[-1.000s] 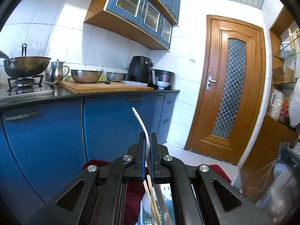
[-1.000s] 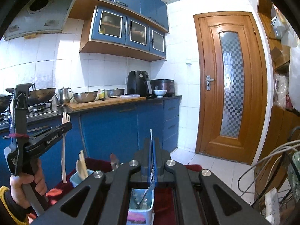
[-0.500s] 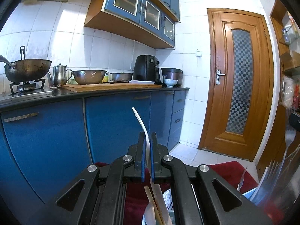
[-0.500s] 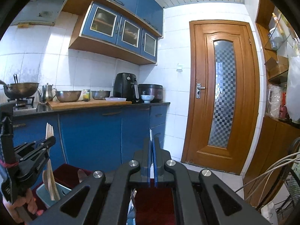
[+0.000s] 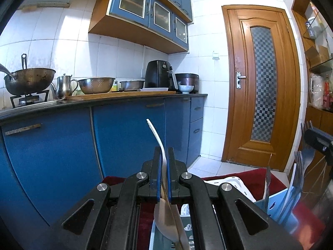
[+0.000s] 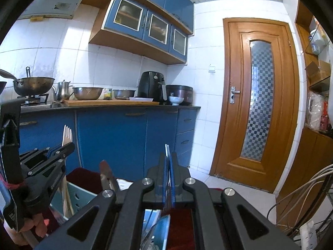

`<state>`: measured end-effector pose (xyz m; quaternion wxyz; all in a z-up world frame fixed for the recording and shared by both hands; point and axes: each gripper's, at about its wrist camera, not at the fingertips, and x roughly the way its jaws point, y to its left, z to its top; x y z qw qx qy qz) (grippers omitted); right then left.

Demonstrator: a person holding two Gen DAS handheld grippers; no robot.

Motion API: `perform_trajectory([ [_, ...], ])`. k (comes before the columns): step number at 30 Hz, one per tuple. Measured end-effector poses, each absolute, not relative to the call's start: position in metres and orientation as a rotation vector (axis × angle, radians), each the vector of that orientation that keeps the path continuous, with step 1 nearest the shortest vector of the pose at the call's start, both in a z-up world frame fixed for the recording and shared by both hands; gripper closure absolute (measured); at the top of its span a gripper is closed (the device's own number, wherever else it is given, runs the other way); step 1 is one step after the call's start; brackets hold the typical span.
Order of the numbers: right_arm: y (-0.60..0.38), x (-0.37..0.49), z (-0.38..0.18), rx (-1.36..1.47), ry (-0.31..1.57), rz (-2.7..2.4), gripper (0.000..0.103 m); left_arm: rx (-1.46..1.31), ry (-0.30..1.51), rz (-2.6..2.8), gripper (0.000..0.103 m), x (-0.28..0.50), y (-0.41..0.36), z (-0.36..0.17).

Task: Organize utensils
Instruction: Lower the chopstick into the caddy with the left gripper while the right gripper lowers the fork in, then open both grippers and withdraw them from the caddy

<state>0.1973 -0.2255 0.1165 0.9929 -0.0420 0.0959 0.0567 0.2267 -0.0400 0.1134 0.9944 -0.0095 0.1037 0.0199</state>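
Note:
My left gripper [image 5: 163, 156] is shut on a pale wooden fork [image 5: 159, 139], held upright; its tines also show in the right wrist view [image 6: 67, 134], where the left gripper [image 6: 66, 145] stands at the left. Below it are wooden utensils [image 5: 166, 223] in a bin. My right gripper [image 6: 168, 158] is shut on a blue flat-handled utensil [image 6: 167, 152], upright over a blue bin [image 6: 158, 229]. A pale blue holder [image 5: 268, 206] with forks [image 5: 297, 166] stands at the right of the left wrist view.
A red cloth [image 5: 260, 179] covers the surface under the bins. A white perforated basket [image 5: 231, 184] lies behind. Blue kitchen cabinets [image 5: 124, 137], a counter with pots and an air fryer [image 5: 158, 76], and a wooden door [image 5: 260, 83] stand beyond. Cables [image 6: 301, 198] hang at the right.
Both grippers have tilted and shifted, so the bins and red cloth show more. The left gripper has moved right, bringing the blue holder with forks into its view. Both grips are unchanged.

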Motion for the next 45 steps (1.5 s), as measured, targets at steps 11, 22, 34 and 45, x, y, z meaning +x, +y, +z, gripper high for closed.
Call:
perform_trajectory([
  [11, -0.231, 0.192, 0.109, 0.014, 0.239, 0.195, 0.088, -0.034, 0.252, -0.003, 0.074, 0.217, -0.039, 0.114],
  [22, -0.236, 0.167, 0.127, 0.084, 0.22, 0.244, 0.078, -0.059, 0.267, -0.032, 0.069, 0.185, -0.034, 0.131],
  [34, -0.242, 0.124, 0.141, 0.142, 0.283, 0.28, 0.078, -0.064, 0.315, -0.034, 0.069, 0.134, -0.018, 0.148],
  [45, -0.243, 0.078, 0.12, 0.14, 0.388, 0.299, 0.075, -0.099, 0.398, -0.059, 0.069, 0.077, -0.009, 0.138],
])
